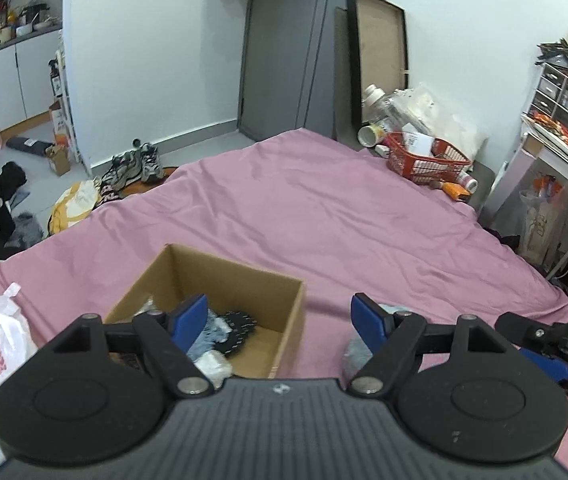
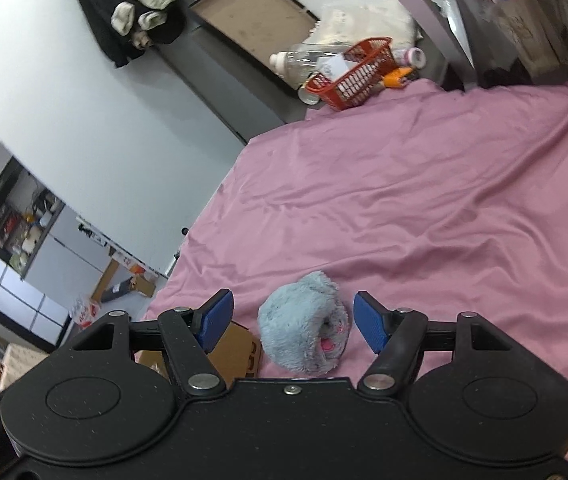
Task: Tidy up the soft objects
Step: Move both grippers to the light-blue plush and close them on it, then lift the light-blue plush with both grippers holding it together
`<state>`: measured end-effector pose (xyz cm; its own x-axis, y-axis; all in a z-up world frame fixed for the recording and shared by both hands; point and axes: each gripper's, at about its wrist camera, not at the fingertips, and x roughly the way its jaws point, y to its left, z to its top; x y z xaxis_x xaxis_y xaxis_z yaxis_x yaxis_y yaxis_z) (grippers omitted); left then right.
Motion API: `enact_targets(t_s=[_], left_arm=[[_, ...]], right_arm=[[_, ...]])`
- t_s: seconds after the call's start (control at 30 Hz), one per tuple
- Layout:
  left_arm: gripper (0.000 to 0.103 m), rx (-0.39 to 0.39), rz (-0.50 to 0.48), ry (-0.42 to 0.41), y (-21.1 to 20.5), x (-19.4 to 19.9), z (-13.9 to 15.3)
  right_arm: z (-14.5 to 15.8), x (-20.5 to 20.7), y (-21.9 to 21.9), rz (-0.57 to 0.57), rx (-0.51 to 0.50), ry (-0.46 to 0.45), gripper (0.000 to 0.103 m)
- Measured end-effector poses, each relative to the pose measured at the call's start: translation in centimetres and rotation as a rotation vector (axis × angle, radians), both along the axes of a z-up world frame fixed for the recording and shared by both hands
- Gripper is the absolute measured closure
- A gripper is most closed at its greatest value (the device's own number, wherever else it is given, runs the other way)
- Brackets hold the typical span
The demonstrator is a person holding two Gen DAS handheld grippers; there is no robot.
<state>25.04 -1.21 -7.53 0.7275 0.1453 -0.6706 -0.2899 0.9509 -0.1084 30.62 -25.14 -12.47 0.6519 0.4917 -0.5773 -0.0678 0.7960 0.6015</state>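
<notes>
On a pink-sheeted bed [image 2: 423,200], the right gripper [image 2: 293,322] frames a fluffy grey-blue plush toy [image 2: 301,330], fingers open and not pressing. It should close gently around the plush's middle. The left gripper [image 1: 280,320] hovers open beside the brown cardboard box [image 1: 220,280] already holding soft items, its near wall needing clearance.

Left gripper [image 1: 280,320], right gripper [image 2: 293,322]: jaws apart.

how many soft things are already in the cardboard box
3 at least in the cardboard box: a blue-grey fuzzy piece in the middle, a black spiky-edged one beside it, a white one nearest the camera. The left gripper hides part, so more may sit underneath.
</notes>
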Motion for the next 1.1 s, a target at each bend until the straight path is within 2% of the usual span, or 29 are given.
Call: enact_targets(t_s=[0.1,0.23,0.3,0.47,0.53,0.83,1.1], left_arm=[[0.026,0.011,0.001,-0.004,-1.4,0.4,-0.3],[0.031,0.041,0.009,-0.006,-2.8,1.1,-1.1],[0.036,0.039,0.011,0.003,-3.2,1.7,-1.5],[0.058,0.015,-0.002,0.031,-4.4,2.8,-2.9],[0.061,0.018,-0.011,0.045,-5.0,3.2,-3.5],[0.069,-0.025,-0.037,0.092,-6.6,5.0,-5.6],[0.070,0.016,-0.017,0.139,-6.8,6.8,-7.4]], right_arm=[[-0.3,0.2,-0.7,-0.012,0.038,0.005,0.038],[-0.9,0.4,-1.2,-0.011,0.060,0.012,0.060],[-1.3,0.6,-1.5,0.002,0.085,0.020,0.068],[-2.1,0.9,-1.8,0.011,0.115,0.042,0.068],[-2.4,1.1,-1.9,0.011,0.124,0.055,0.068],[-3.5,1.9,-2.0,0.006,0.135,0.088,0.068],[-3.7,2.3,-2.2,0.000,0.136,0.097,0.068]])
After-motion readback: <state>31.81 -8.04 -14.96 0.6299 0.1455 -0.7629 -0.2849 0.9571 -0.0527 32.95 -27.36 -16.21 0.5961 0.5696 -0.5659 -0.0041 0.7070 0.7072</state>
